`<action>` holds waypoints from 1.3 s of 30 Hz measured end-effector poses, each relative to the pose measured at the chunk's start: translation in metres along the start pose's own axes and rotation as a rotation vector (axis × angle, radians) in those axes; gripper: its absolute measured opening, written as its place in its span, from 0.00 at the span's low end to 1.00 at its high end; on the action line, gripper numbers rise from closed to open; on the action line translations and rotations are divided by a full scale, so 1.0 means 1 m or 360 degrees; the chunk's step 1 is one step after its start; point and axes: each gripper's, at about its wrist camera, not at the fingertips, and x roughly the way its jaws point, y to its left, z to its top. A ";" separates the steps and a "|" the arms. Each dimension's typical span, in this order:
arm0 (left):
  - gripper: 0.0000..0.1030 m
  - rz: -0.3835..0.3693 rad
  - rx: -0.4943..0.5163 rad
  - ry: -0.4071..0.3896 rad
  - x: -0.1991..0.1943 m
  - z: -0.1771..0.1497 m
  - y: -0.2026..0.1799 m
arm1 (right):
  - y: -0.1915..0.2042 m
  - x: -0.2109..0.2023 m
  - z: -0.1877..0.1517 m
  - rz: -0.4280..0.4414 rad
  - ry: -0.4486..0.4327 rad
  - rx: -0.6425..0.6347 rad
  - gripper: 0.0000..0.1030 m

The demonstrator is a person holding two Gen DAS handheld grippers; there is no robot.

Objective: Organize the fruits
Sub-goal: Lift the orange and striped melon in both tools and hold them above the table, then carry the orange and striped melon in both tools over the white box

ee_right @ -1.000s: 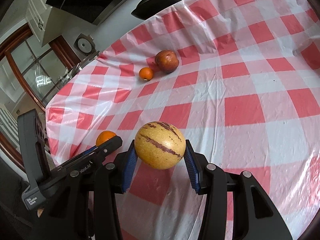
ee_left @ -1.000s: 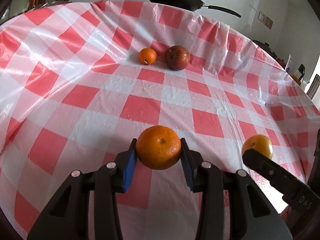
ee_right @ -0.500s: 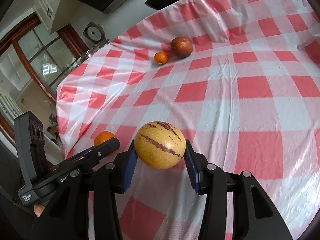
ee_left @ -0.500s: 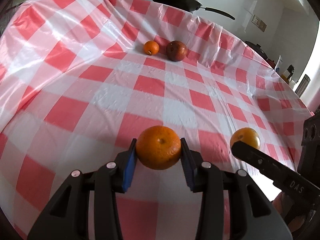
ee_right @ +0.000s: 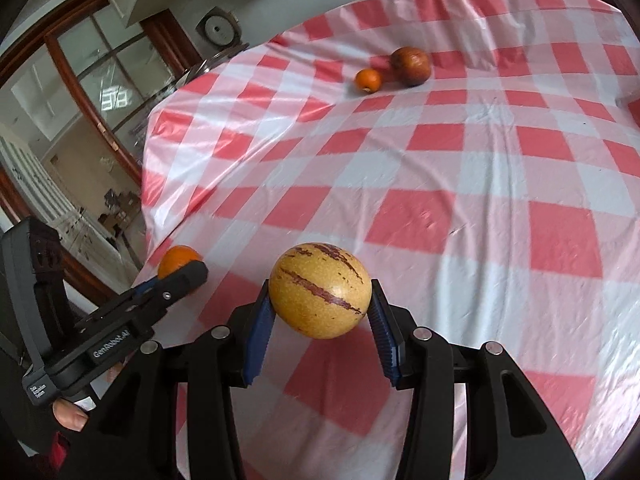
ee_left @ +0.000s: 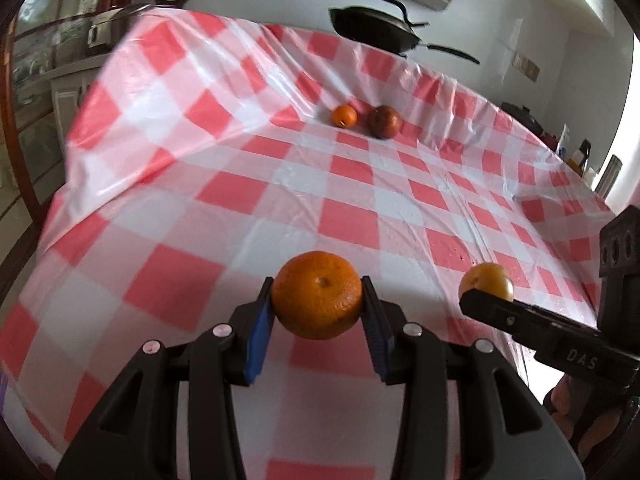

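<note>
While both claws hang over the near part of the worktop [ee_right: 500, 160], each is closed on a fruit and carries it clear of the red-and-white checked cloth [ee_left: 360, 184].

Gripped by the left claw [ee_left: 318, 312], the orange [ee_left: 317, 295] sits squarely between the blue pads [ee_left: 258, 332], which press on its left and right flanks. It is round, slightly flattened, deep orange with a pebbled skin, and its small stem dimple faces up and toward the camera. In the right wrist view this orange [ee_right: 178, 260] peeks out just behind the tip of the left claw [ee_right: 188, 276], low and to the left of the right claw [ee_right: 320, 316].

Between the right claw's blue pads, touching both, sits a yellow melon-like fruit [ee_right: 319, 290]. It is smooth, tan-yellow and finely speckled, with dark reddish-brown streaks. It is slightly wider than tall; its long axis lies across the claw from pad to pad, and the streaks run along it, slanting down to the right. In the left wrist view it [ee_left: 486, 280] shows to the right of the left claw, behind the tip of the right claw [ee_left: 480, 304].

Far ahead of both claws, a small orange [ee_right: 369, 80] and a dark red fruit [ee_right: 411, 66] lie just beside each other on the cloth; whether they touch I cannot tell.
</note>
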 end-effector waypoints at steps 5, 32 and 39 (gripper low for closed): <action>0.40 0.0028 -0.0124 0.0010 -0.010 -0.021 0.037 | 0.022 0.007 -0.009 0.0041 0.0068 -0.0068 0.44; 0.40 0.0437 -0.0378 -0.0150 -0.143 -0.112 0.188 | 0.198 0.050 -0.077 0.0339 0.0338 -0.0810 0.45; 0.41 0.0698 -0.0432 -0.0027 -0.143 -0.138 0.224 | 0.270 0.054 -0.132 0.0427 0.0406 -0.1333 0.45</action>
